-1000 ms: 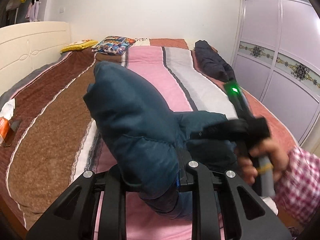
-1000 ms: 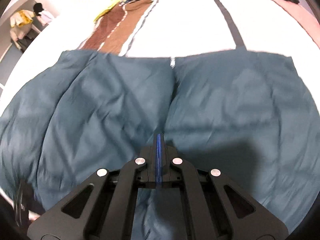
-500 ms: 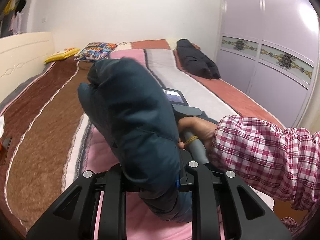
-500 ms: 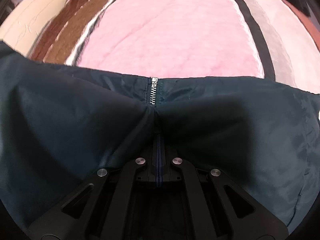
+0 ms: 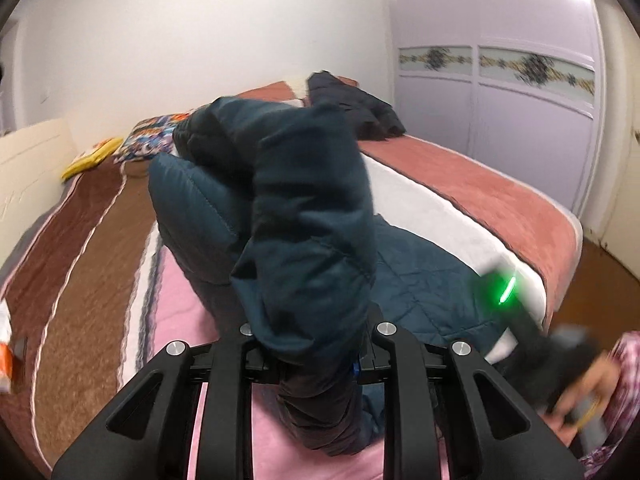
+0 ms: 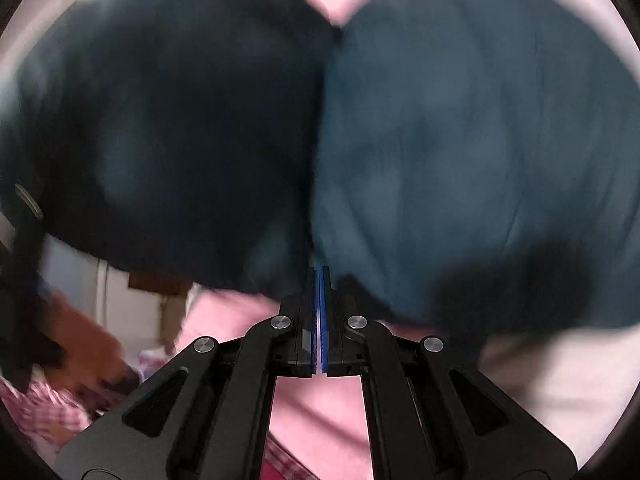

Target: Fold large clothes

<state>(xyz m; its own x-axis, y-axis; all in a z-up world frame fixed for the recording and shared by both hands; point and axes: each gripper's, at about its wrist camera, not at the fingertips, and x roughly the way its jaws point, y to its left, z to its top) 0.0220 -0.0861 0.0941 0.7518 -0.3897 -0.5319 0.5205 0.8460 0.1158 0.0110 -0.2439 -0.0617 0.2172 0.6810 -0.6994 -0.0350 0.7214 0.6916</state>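
A dark teal padded jacket [image 5: 304, 208] lies on the striped bed, one thick bunch of it lifted. My left gripper [image 5: 316, 344] is shut on that bunch, which stands up between the fingers and hides the pads. Lower right in the left wrist view, a hand [image 5: 580, 400] holds the right tool's body [image 5: 504, 292] with its green light, blurred. In the right wrist view my right gripper [image 6: 320, 276] has its jaws just opening, a hairline apart, with nothing between the pads. The jacket [image 6: 460, 140] fills the blurred view just beyond the tips.
The bed's blanket [image 5: 80, 280] has brown, pink, white and rose stripes. A second dark garment [image 5: 360, 112] lies at the far end beside patterned pillows [image 5: 148, 140]. A lilac wardrobe [image 5: 500, 120] stands right, past the bed's edge and floor [image 5: 592, 292]. A plaid sleeve [image 6: 48, 408] shows lower left.
The right gripper, shut on the jacket's zipper edge half a second ago, has come off it and dropped back. The left gripper has swung sideways and rolled, the bunch still in it.
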